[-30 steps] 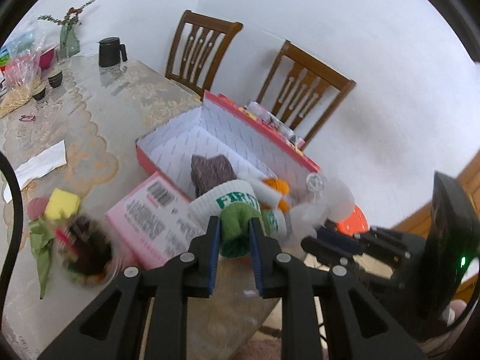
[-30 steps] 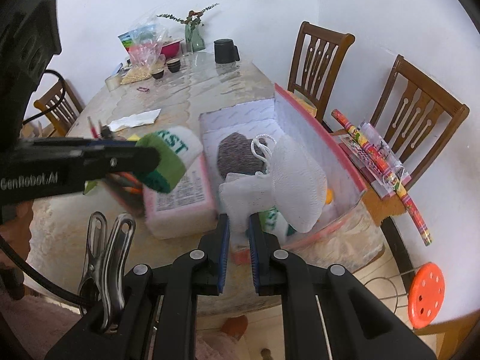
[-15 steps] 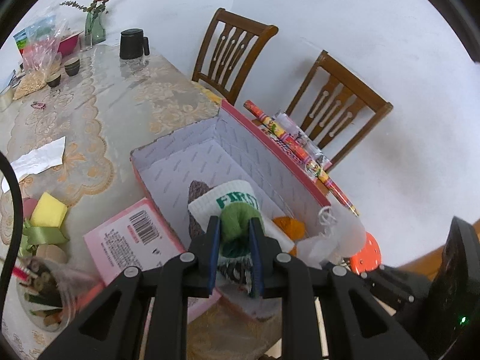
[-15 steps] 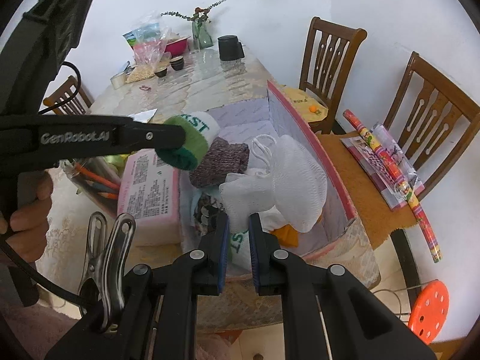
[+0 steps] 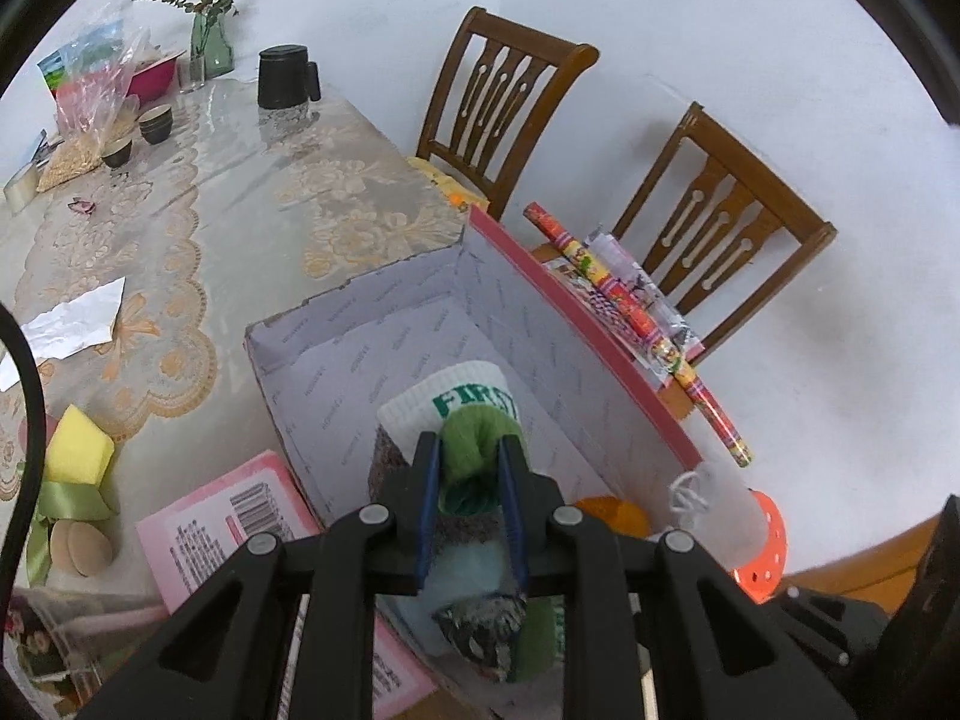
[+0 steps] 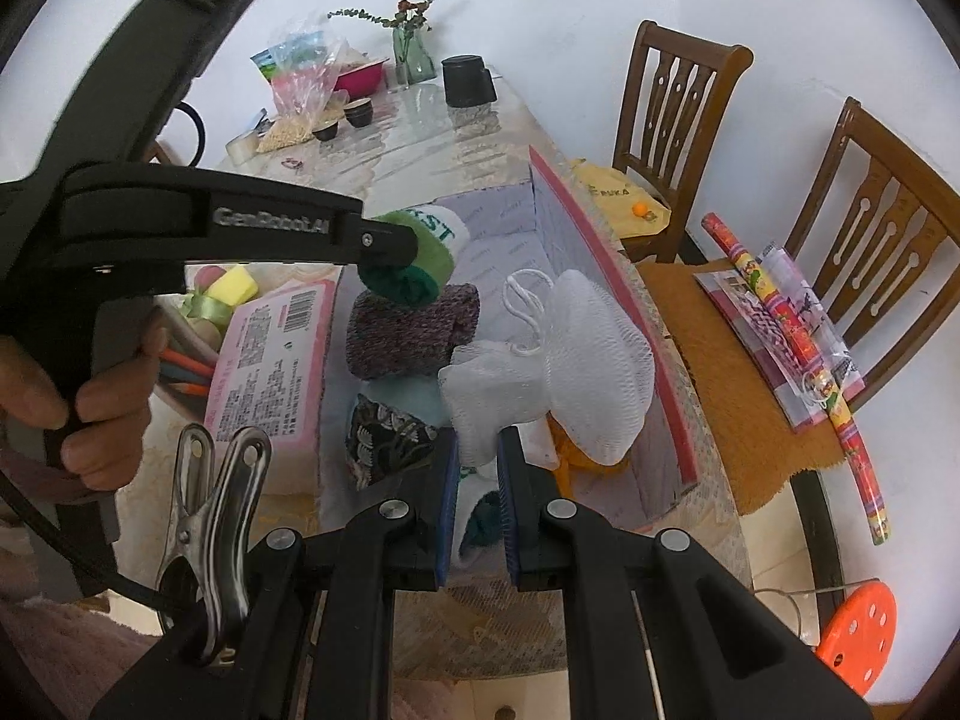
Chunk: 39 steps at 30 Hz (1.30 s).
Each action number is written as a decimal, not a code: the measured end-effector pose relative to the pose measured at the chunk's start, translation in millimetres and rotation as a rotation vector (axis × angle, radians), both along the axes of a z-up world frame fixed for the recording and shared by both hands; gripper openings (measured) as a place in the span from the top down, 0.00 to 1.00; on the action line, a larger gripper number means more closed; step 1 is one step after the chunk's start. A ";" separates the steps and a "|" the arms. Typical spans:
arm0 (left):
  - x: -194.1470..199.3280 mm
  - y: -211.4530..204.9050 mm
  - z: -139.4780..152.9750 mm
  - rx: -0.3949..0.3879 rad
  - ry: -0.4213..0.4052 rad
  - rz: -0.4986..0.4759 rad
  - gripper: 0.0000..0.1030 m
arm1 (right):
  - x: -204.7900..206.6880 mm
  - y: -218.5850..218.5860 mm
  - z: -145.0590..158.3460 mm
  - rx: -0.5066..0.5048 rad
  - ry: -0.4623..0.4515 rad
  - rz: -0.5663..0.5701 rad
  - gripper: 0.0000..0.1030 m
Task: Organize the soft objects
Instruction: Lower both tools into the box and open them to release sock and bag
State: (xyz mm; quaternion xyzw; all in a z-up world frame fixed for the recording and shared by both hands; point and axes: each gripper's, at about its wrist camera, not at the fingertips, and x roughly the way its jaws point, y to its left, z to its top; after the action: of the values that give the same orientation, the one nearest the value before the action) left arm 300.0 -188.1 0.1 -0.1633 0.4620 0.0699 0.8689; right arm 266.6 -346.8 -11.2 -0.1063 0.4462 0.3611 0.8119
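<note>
Tilting steeply down over the pink box point(image 5: 576, 300), the left gripper point(image 5: 469, 471) clamps a green-and-white sock point(image 5: 474, 426); the right gripper point(image 6: 477, 468), nearer, pinches a white mesh pouf point(image 6: 576, 354).

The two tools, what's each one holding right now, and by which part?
The left tool clamps the rolled sock by its green end. The right tool pinches the white mesh sponge by its lower bunched edge.
</note>
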 end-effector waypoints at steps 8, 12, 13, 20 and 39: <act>13.8 6.0 -16.0 -0.004 0.037 0.013 0.80 | 11.2 4.2 -8.5 -0.014 0.016 0.011 0.87; 16.6 5.4 -18.9 -0.002 0.040 0.013 0.79 | 14.8 5.5 -12.0 -0.019 0.025 0.012 0.86; 16.7 5.3 -19.5 -0.003 0.041 0.013 0.79 | 15.7 5.8 -13.1 -0.021 0.028 0.014 0.86; 16.3 -0.2 -17.0 0.026 0.041 0.002 0.74 | 15.5 8.2 -15.1 -0.025 0.032 0.018 0.86; 1.5 -8.3 -1.0 0.047 0.037 -0.016 0.67 | 8.4 5.6 -8.1 -0.028 -0.018 -0.025 0.69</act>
State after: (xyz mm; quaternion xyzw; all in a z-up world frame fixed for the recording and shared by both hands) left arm 301.4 -196.4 -0.9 -0.1379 0.4776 0.0767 0.8643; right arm 275.0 -341.2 -19.3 -0.1154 0.4453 0.3435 0.8188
